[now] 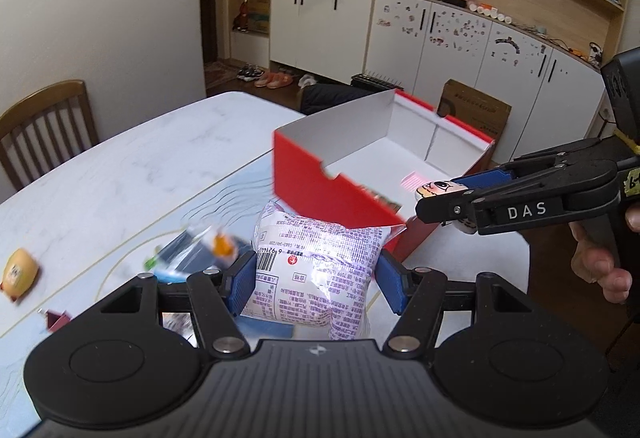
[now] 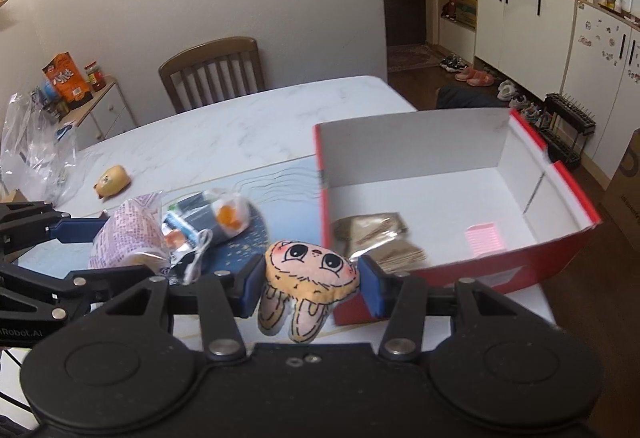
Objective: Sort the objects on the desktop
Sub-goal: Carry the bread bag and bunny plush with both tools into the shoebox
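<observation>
Jaws clamped: left gripper point(image 1: 316, 274) on snack packet point(image 1: 316, 270), right gripper point(image 2: 312, 278) on bunny plush point(image 2: 310, 274). Red box point(image 2: 560, 250) holds few items; several remain on surface point(image 2: 240, 130).

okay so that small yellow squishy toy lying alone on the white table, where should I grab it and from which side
Take the yellow toy across its narrower middle, coming down from above. It lies flat on the bare table, rounded and low, with free space all around it, so the fingers can likely straddle both long sides. Both hand-held grippers are full now: the left hand-held gripper holds a snack packet, the right hand-held gripper a bunny plush.
</observation>
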The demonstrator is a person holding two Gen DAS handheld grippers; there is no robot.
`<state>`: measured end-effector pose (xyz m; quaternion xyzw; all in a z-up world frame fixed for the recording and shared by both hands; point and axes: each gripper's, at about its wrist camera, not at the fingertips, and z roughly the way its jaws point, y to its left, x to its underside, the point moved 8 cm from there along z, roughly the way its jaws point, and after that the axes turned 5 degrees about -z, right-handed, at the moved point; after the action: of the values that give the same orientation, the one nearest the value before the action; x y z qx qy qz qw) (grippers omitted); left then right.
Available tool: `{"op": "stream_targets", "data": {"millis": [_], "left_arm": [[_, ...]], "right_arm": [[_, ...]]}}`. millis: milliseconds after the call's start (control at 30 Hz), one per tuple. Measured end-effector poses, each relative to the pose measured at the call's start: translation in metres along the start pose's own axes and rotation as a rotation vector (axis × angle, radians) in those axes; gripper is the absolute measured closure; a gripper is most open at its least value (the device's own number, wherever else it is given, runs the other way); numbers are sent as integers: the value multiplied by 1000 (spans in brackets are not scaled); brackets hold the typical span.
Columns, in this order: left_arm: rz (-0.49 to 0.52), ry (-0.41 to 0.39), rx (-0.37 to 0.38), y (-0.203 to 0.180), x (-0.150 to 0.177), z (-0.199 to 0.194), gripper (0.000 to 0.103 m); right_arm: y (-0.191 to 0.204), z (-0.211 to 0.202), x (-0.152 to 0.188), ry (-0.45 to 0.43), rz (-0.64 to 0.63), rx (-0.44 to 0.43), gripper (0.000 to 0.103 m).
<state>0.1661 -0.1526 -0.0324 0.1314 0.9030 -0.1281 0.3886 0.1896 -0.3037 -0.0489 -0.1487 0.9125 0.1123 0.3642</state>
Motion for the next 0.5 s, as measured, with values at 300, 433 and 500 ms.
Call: {"op": "stream_targets", "data": {"millis": [300,433,500], "left_arm": [[26,-5,25,-40,-29,34,41],[37,-2,26,-52,-40,49,41],[42,1,25,-57,-45,57,41]], "right_arm": [[-45,0,-6,-13,10,16,54],[-64,2,-10,-15,0,25,54],[-74,4,-12,-14,-6,30,54]]}}
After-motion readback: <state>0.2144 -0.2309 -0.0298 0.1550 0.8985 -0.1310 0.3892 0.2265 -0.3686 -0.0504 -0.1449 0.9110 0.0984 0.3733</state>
